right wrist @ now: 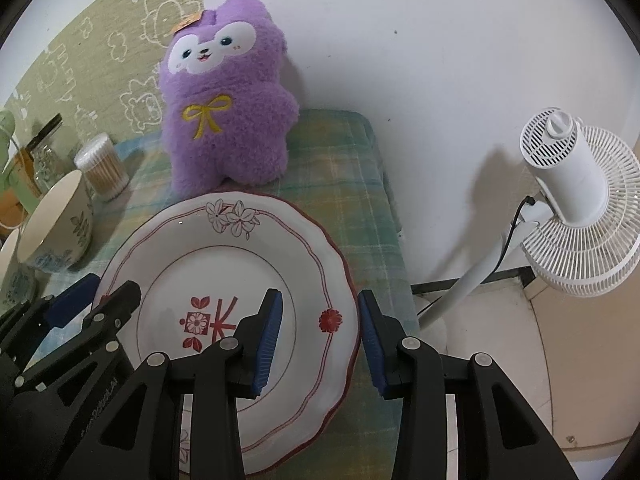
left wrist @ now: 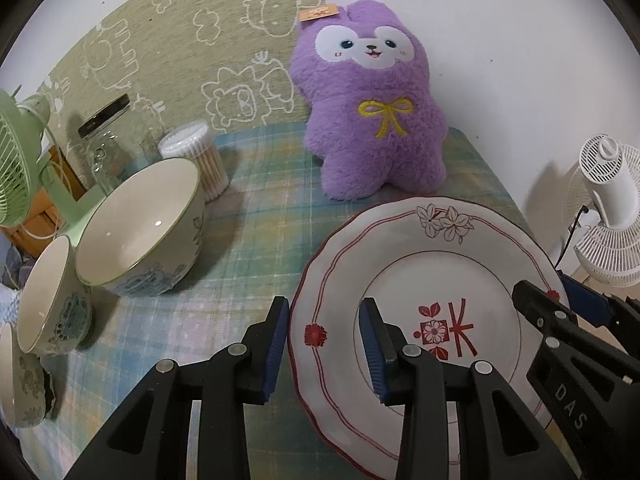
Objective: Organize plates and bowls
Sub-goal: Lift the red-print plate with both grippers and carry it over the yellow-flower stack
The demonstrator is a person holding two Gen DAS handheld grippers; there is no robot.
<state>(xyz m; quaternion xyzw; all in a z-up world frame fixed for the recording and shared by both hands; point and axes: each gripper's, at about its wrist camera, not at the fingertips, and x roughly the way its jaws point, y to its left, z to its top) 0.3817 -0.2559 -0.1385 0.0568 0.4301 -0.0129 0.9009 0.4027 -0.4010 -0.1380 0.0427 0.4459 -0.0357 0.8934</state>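
A white scalloped plate (left wrist: 440, 240) with red line trim and a red flower mark lies on the plaid tablecloth (left wrist: 248, 240). My left gripper (left wrist: 324, 336) straddles its left rim, with one blue pad at the outer edge and the other on the inner face. My right gripper (right wrist: 320, 336) straddles the right rim of the plate (right wrist: 224, 248) the same way. Each gripper shows in the other's view: the right gripper (left wrist: 560, 300) and the left gripper (right wrist: 100, 294). To the left a large patterned bowl (left wrist: 140, 228) sits beside a smaller bowl (left wrist: 48, 292) and a third bowl (left wrist: 16, 380).
A purple plush toy (left wrist: 372, 112) stands just behind the plate. A cotton swab tub (left wrist: 196, 156), a glass jar (left wrist: 104, 140) and a green fan (left wrist: 16, 168) crowd the back left. A white standing fan (right wrist: 572, 200) is on the floor past the table's right edge (right wrist: 396, 240).
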